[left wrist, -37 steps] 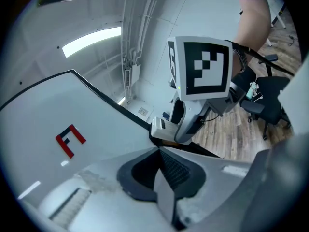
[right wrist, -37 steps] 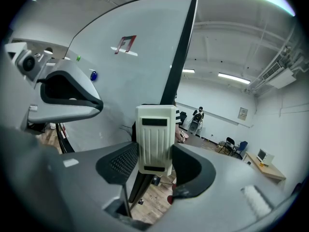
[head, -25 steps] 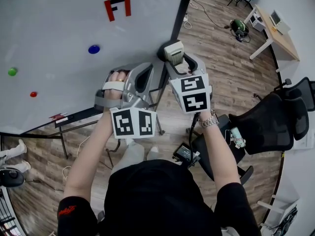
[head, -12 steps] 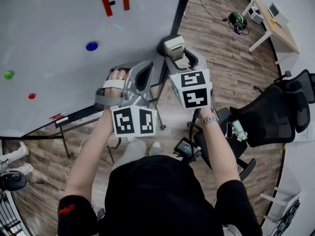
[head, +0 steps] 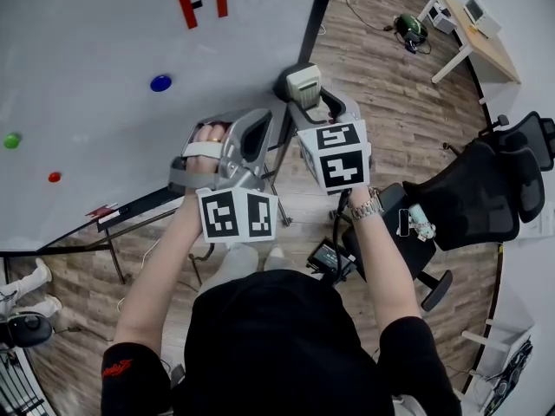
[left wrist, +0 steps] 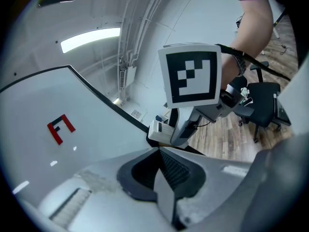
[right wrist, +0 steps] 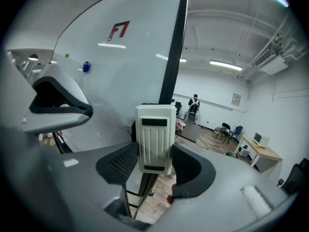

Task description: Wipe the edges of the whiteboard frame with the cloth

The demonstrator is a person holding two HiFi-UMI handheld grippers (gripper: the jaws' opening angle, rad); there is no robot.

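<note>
Eraser [right wrist: 155, 138] clamped between right gripper [right wrist: 154, 159] fingers [right wrist: 121, 162] (by frame [right wrist: 174, 42]).

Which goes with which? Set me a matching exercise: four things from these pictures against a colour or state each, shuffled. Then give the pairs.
Column one:
1. left claw
2. right claw
3. magnet nearest the red F mark
4. whiteboard frame

Column two:
a. blue
b. shut on the white ribbed block
c. black
d. shut, with nothing in it

Pairs: 1-d, 2-b, 3-a, 4-c.
</note>
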